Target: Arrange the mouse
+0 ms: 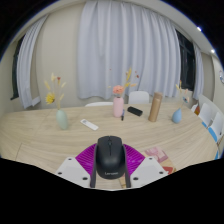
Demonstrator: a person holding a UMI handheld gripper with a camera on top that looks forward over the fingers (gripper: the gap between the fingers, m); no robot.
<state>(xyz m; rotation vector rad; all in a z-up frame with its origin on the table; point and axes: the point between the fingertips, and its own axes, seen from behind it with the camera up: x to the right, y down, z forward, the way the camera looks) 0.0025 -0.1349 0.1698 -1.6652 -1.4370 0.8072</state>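
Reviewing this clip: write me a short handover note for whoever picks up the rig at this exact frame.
Hand-held gripper: shut on the black mouse, which sits between the purple pads and looks lifted off the table, though contact is hard to confirm.
Wooden table ahead: white remote, pink bottle, black phone, brown tumbler, teal vase, all well beyond the fingers.
Done: mouse grasped.
Left: choose a bare spot on the table, set the mouse down straight, then open the fingers.

White curtains (112, 45) hang behind a long wooden table (40, 135) ringed by white chairs (211, 118).
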